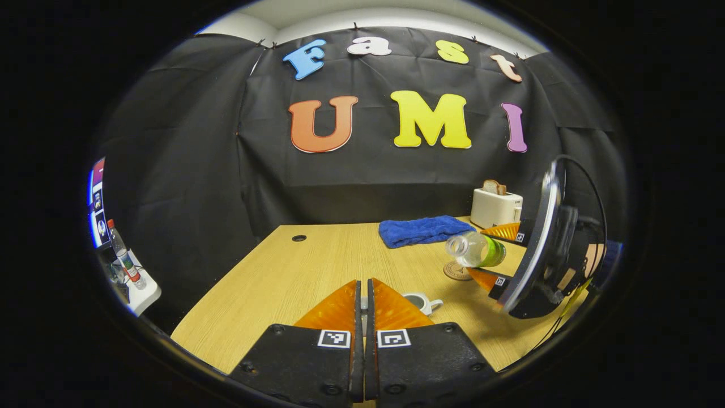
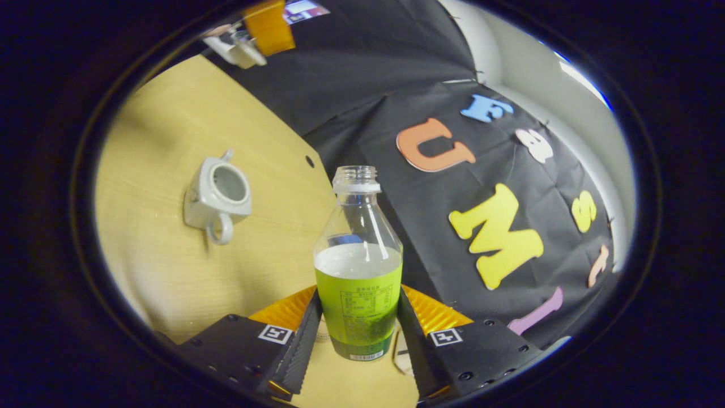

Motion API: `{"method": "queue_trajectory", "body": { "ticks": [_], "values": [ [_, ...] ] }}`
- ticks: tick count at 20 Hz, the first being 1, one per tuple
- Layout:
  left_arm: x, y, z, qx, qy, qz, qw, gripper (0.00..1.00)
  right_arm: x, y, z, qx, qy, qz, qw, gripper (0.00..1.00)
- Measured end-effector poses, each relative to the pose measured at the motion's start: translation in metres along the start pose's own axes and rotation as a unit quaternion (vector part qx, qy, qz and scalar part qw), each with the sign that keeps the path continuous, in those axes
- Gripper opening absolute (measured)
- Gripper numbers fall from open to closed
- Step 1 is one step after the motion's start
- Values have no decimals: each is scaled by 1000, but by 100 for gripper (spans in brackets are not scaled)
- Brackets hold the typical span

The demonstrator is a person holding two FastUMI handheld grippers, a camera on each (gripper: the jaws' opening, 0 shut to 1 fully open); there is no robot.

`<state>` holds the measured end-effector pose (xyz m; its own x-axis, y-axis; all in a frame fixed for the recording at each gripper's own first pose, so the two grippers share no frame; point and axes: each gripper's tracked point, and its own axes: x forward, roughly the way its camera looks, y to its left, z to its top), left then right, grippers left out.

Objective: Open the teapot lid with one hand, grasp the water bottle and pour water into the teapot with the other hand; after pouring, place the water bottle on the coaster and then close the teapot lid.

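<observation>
My right gripper point(image 2: 358, 294) is shut on the green-labelled water bottle point(image 2: 358, 272), which has no cap and is partly full. In the left gripper view the right gripper point(image 1: 486, 253) holds that bottle point(image 1: 474, 250) tipped on its side above the table, mouth pointing left, over the round coaster point(image 1: 456, 271). The white teapot point(image 2: 218, 195) stands open on the table, left of the bottle's mouth; it also peeks out behind my left fingers as the teapot point(image 1: 422, 302). My left gripper point(image 1: 364, 281) is closed on a small pale piece, the teapot lid point(image 2: 242, 50), held up off the pot.
A blue towel point(image 1: 425, 229) lies at the back of the wooden table point(image 1: 272, 277). A white toaster point(image 1: 496, 207) with a bread slice stands at the back right. A side shelf point(image 1: 139, 292) with bottles stands off the table's left edge. A person's hand holds the right gripper.
</observation>
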<state>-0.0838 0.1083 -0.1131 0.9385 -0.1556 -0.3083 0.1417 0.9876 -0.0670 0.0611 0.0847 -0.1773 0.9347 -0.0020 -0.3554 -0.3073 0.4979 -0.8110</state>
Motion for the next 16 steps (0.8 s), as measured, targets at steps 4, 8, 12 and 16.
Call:
{"method": "queue_trajectory", "body": {
  "ticks": [4,8,12,16],
  "values": [
    [-2,-2,0,2,-1,-2,1000,4,3,-17,-10,160,20,8,987,76],
    [-2,-3,2,6,-2,-2,1000,4,10,-29,-18,311,25,17,950,72],
    [1,2,6,5,-10,12,1000,4,31,-45,-19,384,27,3,923,73],
    [2,1,4,2,-10,13,1000,4,51,-21,-22,466,31,39,884,72]
  ]
}}
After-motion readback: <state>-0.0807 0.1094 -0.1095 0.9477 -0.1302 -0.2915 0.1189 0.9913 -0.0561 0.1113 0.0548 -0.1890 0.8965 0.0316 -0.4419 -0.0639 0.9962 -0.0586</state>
